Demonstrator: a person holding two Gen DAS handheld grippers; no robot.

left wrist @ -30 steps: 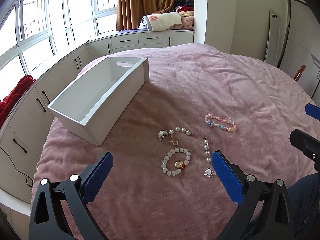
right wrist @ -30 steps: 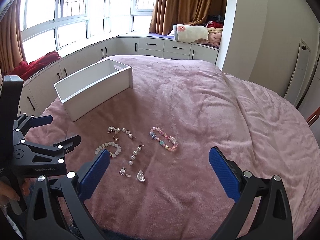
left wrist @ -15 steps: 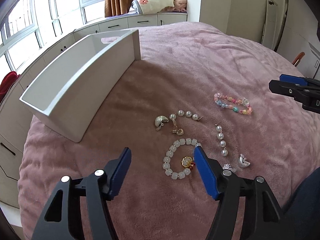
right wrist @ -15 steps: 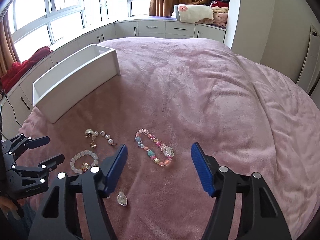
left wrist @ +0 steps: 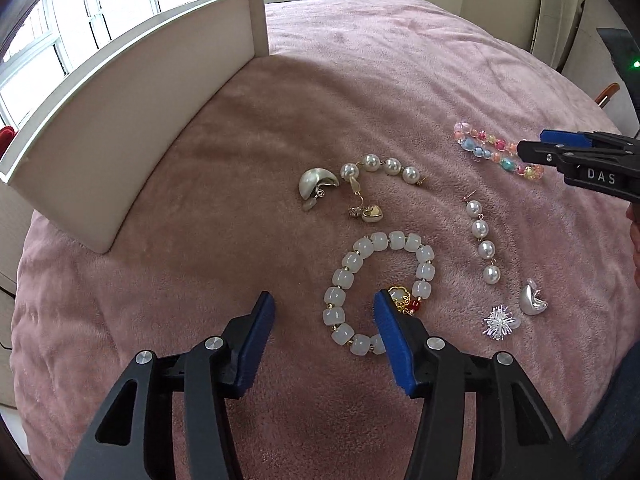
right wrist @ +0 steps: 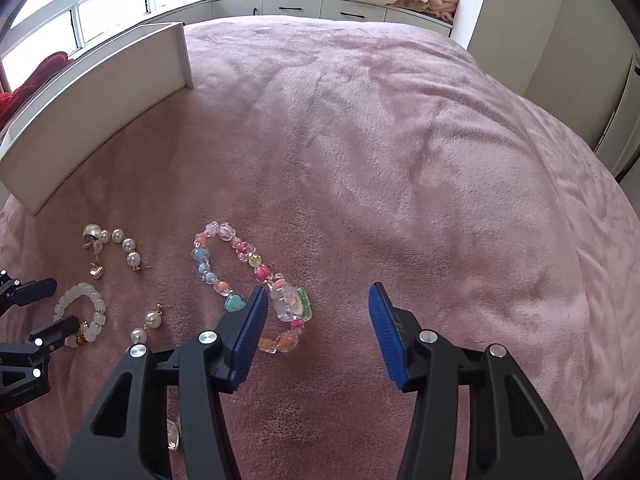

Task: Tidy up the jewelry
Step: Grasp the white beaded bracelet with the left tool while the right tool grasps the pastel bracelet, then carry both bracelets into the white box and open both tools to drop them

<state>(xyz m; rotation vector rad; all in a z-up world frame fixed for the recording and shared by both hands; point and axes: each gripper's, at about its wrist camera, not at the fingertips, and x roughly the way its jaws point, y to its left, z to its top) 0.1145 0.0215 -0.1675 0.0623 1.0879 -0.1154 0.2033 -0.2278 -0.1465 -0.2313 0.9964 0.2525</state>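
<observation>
On the pink blanket lies a white bead bracelet point(left wrist: 382, 274) with a gold and red charm. My left gripper point(left wrist: 324, 308) hangs low over it, jaws closing, the bracelet's near left part between them, pads not pressing. A multicoloured bead bracelet point(right wrist: 240, 264) lies further right. My right gripper point(right wrist: 316, 300) is over its near end, jaws closing, the clear flower bead just inside the left pad, not gripped. A pearl strand earring point(left wrist: 482, 236), a second pearl strand with a gold heart point(left wrist: 378, 168), silver shell earrings point(left wrist: 316, 184) and a spiky stud point(left wrist: 500, 320) lie around.
A long white open box point(left wrist: 132, 92) stands on the blanket at the left, its near wall facing me. The bed's point(right wrist: 400, 120) far right half is bare blanket. White cabinets point(right wrist: 320, 4) and windows run behind. A person's dark trouser leg point(left wrist: 612, 420) shows at right.
Both grippers have sunk toward the blanket and narrowed their jaws. The left came down over the white bracelet, the right moved right and down over the multicoloured one.
</observation>
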